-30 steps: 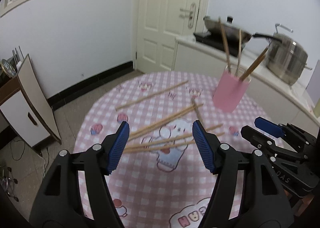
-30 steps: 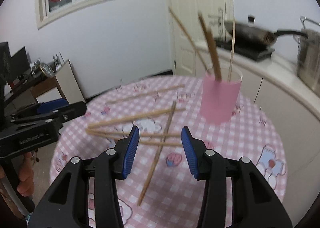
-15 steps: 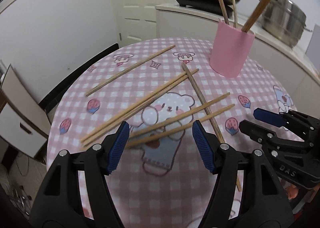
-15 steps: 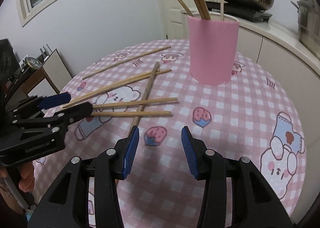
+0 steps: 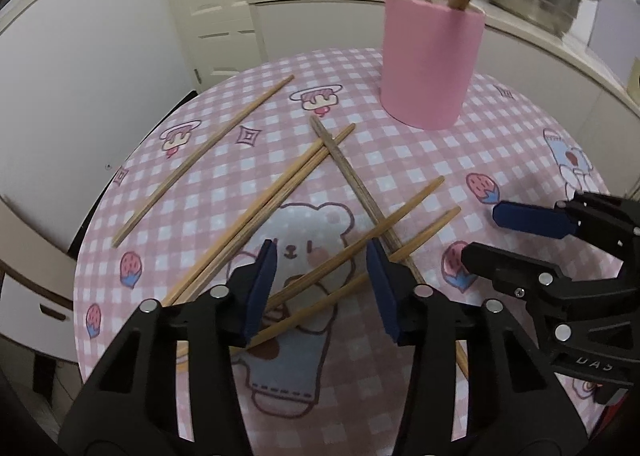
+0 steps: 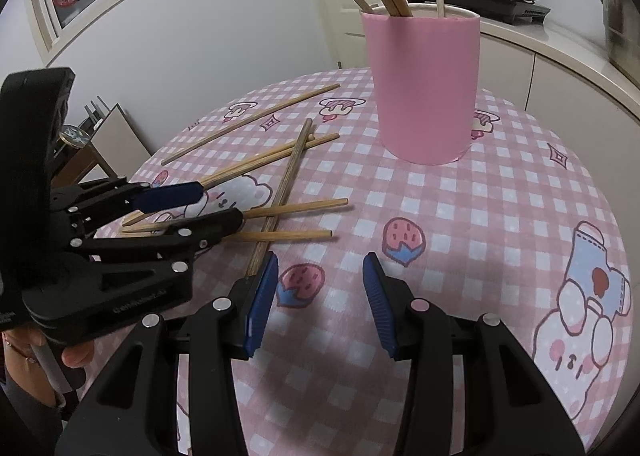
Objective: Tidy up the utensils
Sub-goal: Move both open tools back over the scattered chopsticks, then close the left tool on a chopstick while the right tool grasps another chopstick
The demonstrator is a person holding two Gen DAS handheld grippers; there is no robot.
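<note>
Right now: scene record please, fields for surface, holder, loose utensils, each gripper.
surface: round table with pink checked cartoon cloth
holder: pink cup, upright at the far side, several chopsticks already standing in it
loose utensils: six chopsticks lying on the cloth; one darker chopstick crosses over the lighter ones
left gripper: jaws closing, low over two light chopsticks that lie between the pads; not yet clamped
right gripper: open, nothing between the pads, over bare cloth

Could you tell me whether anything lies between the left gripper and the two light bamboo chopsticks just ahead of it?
Nothing visible does. The left gripper, its jaws closing, already straddles the two light bamboo chopsticks. A darker wooden chopstick crosses them farther along, beyond the jaws.
</note>
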